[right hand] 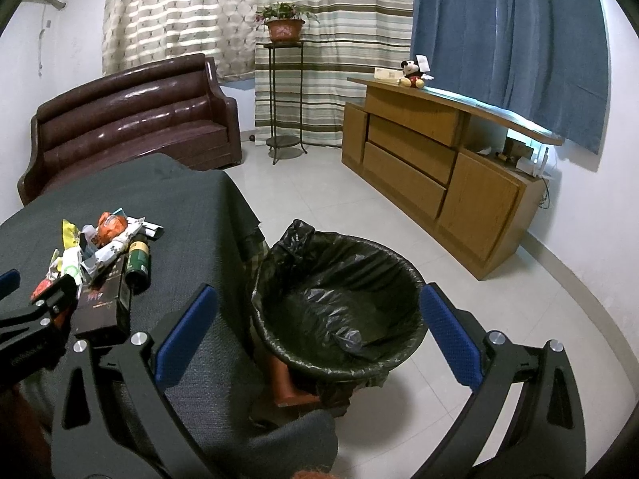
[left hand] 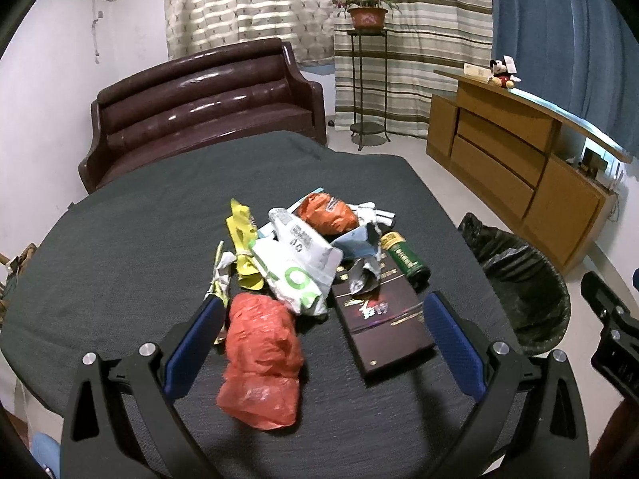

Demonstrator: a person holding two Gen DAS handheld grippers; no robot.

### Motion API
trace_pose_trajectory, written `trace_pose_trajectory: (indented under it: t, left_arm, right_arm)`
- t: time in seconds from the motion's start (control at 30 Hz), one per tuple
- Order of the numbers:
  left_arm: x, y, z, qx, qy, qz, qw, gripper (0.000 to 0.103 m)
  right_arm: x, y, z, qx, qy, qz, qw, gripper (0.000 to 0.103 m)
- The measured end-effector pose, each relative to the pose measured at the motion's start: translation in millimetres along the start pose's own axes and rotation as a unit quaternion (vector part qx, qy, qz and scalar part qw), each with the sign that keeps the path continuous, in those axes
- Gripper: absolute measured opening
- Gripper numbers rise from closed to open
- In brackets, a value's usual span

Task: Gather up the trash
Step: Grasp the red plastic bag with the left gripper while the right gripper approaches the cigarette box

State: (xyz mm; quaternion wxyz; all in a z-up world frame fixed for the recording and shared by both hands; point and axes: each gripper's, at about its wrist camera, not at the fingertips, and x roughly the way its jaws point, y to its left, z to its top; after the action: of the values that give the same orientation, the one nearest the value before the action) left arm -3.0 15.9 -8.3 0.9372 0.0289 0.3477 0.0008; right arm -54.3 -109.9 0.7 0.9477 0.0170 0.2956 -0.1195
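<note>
A pile of trash lies on the dark table: a crumpled red plastic bag, a white and green wrapper, a yellow wrapper, an orange bag, a green can and a dark box. My left gripper is open, and the red bag lies between its fingers, close to the left one. My right gripper is open and empty above the bin lined with a black bag beside the table. The pile also shows in the right wrist view.
A brown sofa stands behind the table. A wooden sideboard runs along the right wall. A plant stand stands by the curtains. The floor around the bin is tiled.
</note>
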Motion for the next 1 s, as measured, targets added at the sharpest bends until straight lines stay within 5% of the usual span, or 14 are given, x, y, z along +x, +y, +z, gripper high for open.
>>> trace_pose_trajectory:
  t: [0.33, 0.5, 1.0]
  left_arm:
    - [-0.1, 60.2, -17.5, -0.025, 0.018, 0.026, 0.9992, 0.097]
    - [-5.6, 78.3, -20.6, -0.03, 0.024, 0.038, 0.9985, 0.097]
    - [-4.1, 66.7, -20.3, -0.005, 0.03, 0.006, 0.9995, 0.096]
  right_arm:
    - [-0.6, 31.1, 1.2, -0.017, 0.003, 0.017, 1.0, 0.097]
    - [-0.5, 50.1, 3.4, -0.028, 0.013, 0.036, 0.999, 0.087]
    - [4.0, 59.1, 7.7, -0.038, 0.031, 0.05, 0.998, 0.086]
